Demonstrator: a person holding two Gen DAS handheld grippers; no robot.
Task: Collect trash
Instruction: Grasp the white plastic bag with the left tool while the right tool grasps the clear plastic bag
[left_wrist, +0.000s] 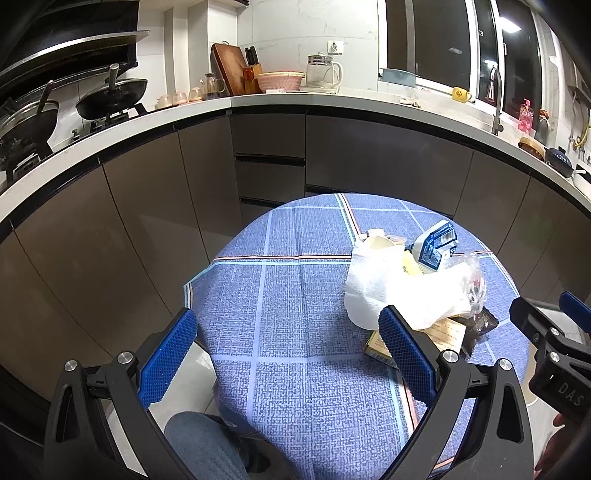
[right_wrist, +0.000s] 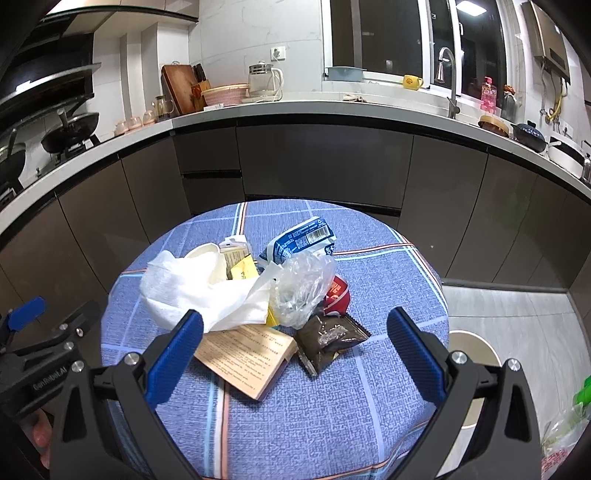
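A heap of trash lies on a small round table with a blue checked cloth (right_wrist: 332, 398). It holds a white crumpled tissue (right_wrist: 192, 291), a clear plastic bag (right_wrist: 303, 291), a blue milk carton (right_wrist: 299, 240), a tan paper box (right_wrist: 247, 354), a brown foil packet (right_wrist: 328, 339) and a red wrapper (right_wrist: 338, 295). My right gripper (right_wrist: 295, 354) is open, just before the box and packet. My left gripper (left_wrist: 288, 354) is open over bare cloth (left_wrist: 280, 295), left of the tissue (left_wrist: 384, 288); its right finger overlaps the heap's edge.
A curved kitchen counter (right_wrist: 332, 110) with dark cabinets stands behind the table. It carries a stove with pans (left_wrist: 110, 96), a kettle (right_wrist: 264, 81) and a sink tap (right_wrist: 448, 81). Tiled floor (right_wrist: 517, 325) lies to the right. A bag with green shows at lower right (right_wrist: 569, 435).
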